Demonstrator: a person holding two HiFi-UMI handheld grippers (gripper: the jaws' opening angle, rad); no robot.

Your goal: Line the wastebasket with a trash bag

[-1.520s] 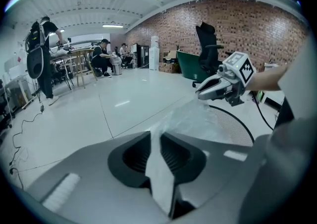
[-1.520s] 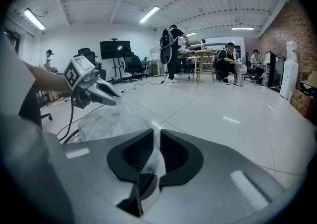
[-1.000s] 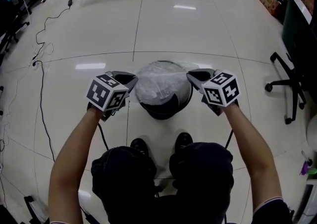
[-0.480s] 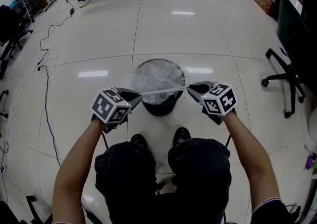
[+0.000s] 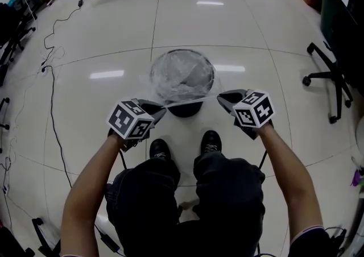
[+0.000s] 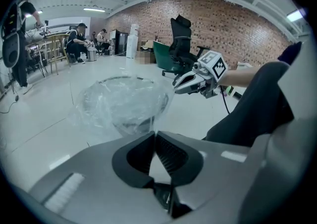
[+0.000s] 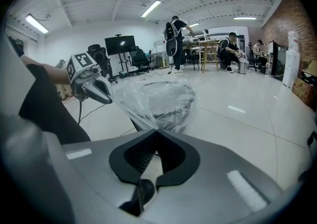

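A round black wastebasket [image 5: 185, 110] stands on the floor in front of my feet. A clear trash bag [image 5: 182, 75] is draped over its mouth and sags inside. The bag's near edge runs as a taut strip between my two grippers. My left gripper [image 5: 161, 110] is shut on the strip's left end, just short of the basket. My right gripper [image 5: 220, 98] is shut on its right end. In the left gripper view the film [image 6: 124, 103] rises from the closed jaws of the left gripper [image 6: 154, 133]. The right gripper view shows the bag [image 7: 156, 98] beyond the right gripper [image 7: 157, 130].
My shoes [image 5: 160, 149] stand just behind the basket. A black office chair [image 5: 334, 74] is at the right and a cable [image 5: 51, 98] snakes along the floor at the left. People sit at tables [image 7: 210, 49] far off.
Both grippers have moved down and back toward my legs with the bag's edge. The bag, earlier ballooned above the basket, has sunk into it and its near rim is pulled taut.
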